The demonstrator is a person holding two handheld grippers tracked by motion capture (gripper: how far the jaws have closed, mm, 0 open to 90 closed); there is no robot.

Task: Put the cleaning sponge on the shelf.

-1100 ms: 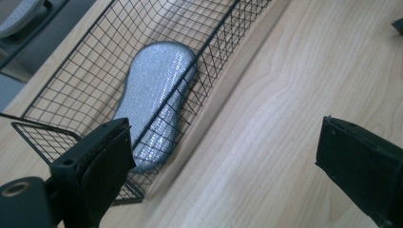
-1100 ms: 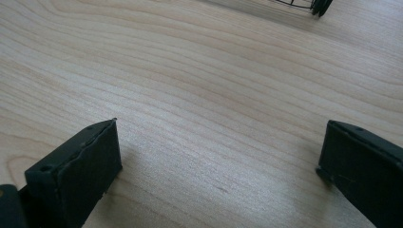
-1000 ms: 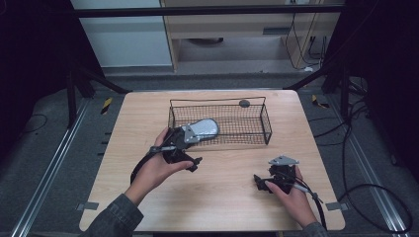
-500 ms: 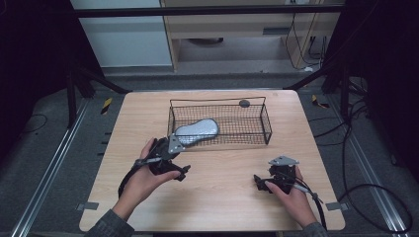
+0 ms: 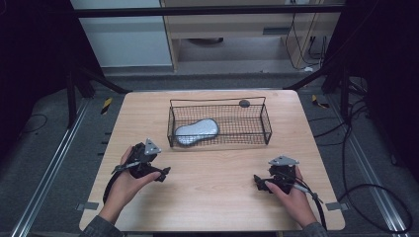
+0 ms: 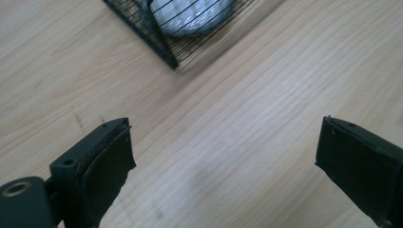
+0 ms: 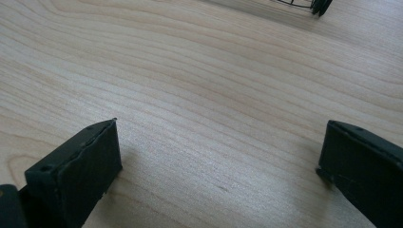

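The left gripper [image 5: 157, 173], at lower left of the high view, has its jaws spread wide with nothing between them; the right gripper [image 5: 261, 181], at lower right, is likewise wide apart and empty. The wooden table [image 5: 217, 197] fills the centre of the frame. A black wire basket [image 5: 247, 140] stands at upper centre. A grey oblong object [image 5: 196, 132] lies inside its left end, well apart from both grippers.
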